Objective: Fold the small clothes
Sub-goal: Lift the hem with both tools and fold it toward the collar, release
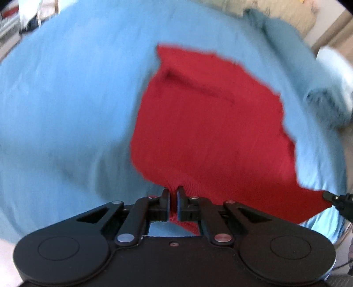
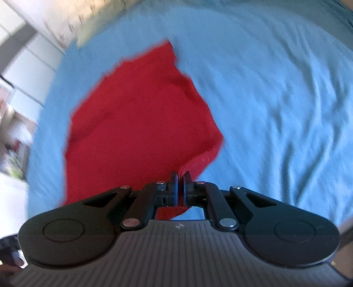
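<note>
A red knit garment (image 1: pixel 209 123) hangs spread out over the blue bedsheet (image 1: pixel 66 110). My left gripper (image 1: pixel 173 192) is shut on its near ribbed edge, with red cloth pinched between the fingers. My right gripper (image 2: pixel 181 176) is shut on another edge of the same red garment (image 2: pixel 136 123). The right gripper's tip (image 1: pixel 331 196) also shows in the left wrist view, at the garment's right corner. Both views are blurred by motion.
The blue bedsheet (image 2: pixel 275 99) covers the bed, with wrinkles on the right. A pale pillow (image 1: pixel 284 15) and a bunched blue blanket (image 1: pixel 320 88) lie at the far right. White furniture (image 2: pixel 26 66) stands beyond the bed's left side.
</note>
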Tool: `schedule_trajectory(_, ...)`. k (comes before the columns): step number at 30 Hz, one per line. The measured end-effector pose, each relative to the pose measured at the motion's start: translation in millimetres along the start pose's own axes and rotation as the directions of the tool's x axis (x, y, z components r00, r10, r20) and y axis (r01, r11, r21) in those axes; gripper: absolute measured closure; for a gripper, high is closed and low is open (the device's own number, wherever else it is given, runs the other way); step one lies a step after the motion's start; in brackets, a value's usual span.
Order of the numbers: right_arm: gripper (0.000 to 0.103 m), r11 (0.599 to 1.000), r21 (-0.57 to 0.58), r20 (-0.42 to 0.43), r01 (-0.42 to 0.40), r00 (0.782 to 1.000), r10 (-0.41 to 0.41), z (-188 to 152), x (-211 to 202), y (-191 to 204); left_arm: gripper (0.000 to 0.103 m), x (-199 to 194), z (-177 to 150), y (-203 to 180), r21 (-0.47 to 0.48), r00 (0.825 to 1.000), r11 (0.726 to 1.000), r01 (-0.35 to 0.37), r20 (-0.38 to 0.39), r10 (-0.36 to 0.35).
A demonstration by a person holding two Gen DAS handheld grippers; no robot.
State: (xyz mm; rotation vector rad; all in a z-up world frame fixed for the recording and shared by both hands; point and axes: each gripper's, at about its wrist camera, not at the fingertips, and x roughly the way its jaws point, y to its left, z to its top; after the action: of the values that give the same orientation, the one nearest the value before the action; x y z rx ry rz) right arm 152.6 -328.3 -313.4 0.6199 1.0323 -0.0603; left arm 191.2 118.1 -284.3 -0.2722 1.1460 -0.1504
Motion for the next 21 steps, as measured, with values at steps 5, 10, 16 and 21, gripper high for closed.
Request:
schedule_trajectory(5,0.083,0.997,-0.006,0.121,-0.083,0.989,0.083,84.8,-13.0,46.4,0.098,-9.6,101.0,-14.8,0.035,0.987,0.998,0.060,0.150,-0.064)
schedule_trajectory(10,0.083,0.990,0.050,0.191,-0.131,0.974,0.119,180.4,34.3,77.6,0.098,30.8,211.3,-34.9,0.076,0.957,0.996,0.049,0.281,-0.068)
schedule_trajectory(16,0.083,0.997,0.023,0.249,-0.072,0.967,0.064,267.9,163.0,89.2,0.098,156.3,289.5,-39.3,-0.004,0.960,1.000,-0.012,0.281,0.012)
schedule_trajectory(21,0.083,0.999,-0.035,0.178,-0.003,0.984,0.010,286.3,256.2,83.0,0.098,235.3,307.9,-37.5,-0.054,0.967,0.994,-0.096,0.232,0.106)
